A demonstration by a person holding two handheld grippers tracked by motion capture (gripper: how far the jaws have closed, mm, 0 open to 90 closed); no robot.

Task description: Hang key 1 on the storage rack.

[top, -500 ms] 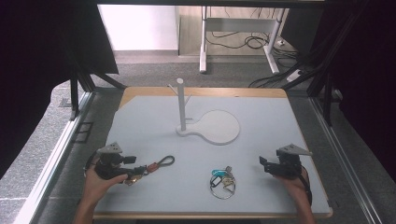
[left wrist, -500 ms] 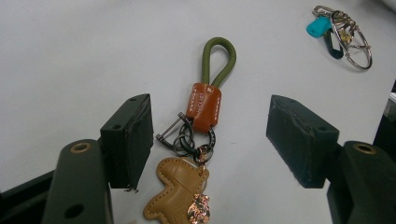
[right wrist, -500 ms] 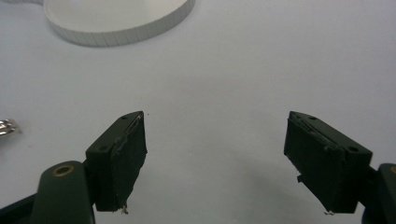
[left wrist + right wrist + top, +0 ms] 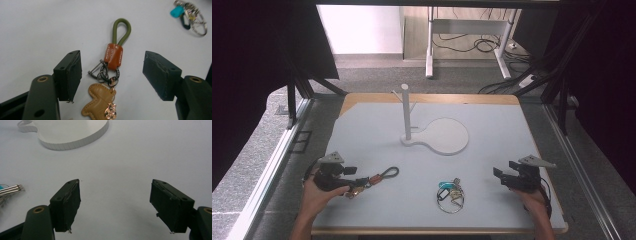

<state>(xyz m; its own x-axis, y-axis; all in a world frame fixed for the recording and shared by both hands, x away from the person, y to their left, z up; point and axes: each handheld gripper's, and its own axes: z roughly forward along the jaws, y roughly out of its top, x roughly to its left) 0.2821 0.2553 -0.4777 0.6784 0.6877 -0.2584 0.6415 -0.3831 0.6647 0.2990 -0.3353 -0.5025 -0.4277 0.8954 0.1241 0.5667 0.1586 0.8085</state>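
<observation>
Keychain (image 4: 110, 75) between wide-open left claw (image 4: 112, 75)

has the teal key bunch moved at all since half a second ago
No. The teal key bunch lies at the same spot as before, toward the table's near edge, in front of the white stand's round base and a little right of the post.

One white peg stand with round base (image 4: 439, 136), frame centre. Two keychains: olive-loop tan leather one (image 4: 374, 178) lower left; teal-tagged ring bunch (image 4: 449, 192) lower centre.
</observation>
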